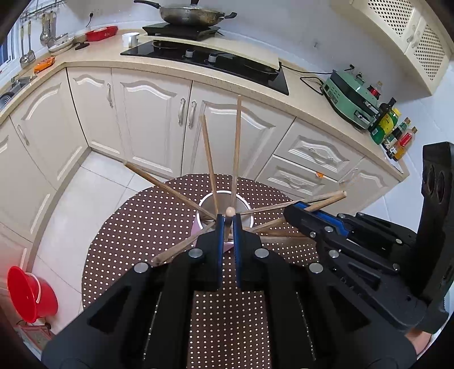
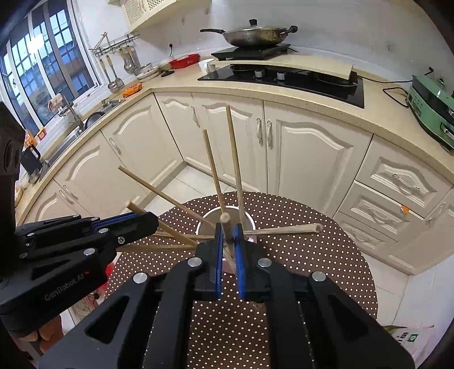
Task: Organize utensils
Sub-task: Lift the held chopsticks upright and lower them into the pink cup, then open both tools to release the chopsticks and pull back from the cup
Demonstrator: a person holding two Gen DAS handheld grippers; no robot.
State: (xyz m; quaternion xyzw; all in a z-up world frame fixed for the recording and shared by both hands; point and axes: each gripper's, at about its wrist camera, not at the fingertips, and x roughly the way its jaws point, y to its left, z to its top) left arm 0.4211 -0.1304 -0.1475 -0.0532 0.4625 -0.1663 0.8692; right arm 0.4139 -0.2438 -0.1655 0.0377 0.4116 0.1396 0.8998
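A steel cup (image 1: 208, 200) (image 2: 210, 218) stands on a round table with a brown polka-dot cloth (image 1: 159, 215) (image 2: 298, 227). Several wooden chopsticks fan out of the cup in all directions. My left gripper (image 1: 228, 224) is shut on one chopstick (image 1: 230, 211) right above the cup, end-on to the camera. My right gripper (image 2: 228, 230) is shut on another chopstick (image 2: 225, 218), also over the cup. Each gripper shows in the other's view, the right one (image 1: 300, 211) and the left one (image 2: 147, 220), both closed on a chopstick.
Cream kitchen cabinets (image 1: 153, 113) wrap around behind the table, with a black hob (image 1: 215, 61), a wok (image 1: 190, 14) and a green appliance (image 1: 351, 99) on the counter. A red bucket (image 1: 28, 295) stands on the tiled floor at left.
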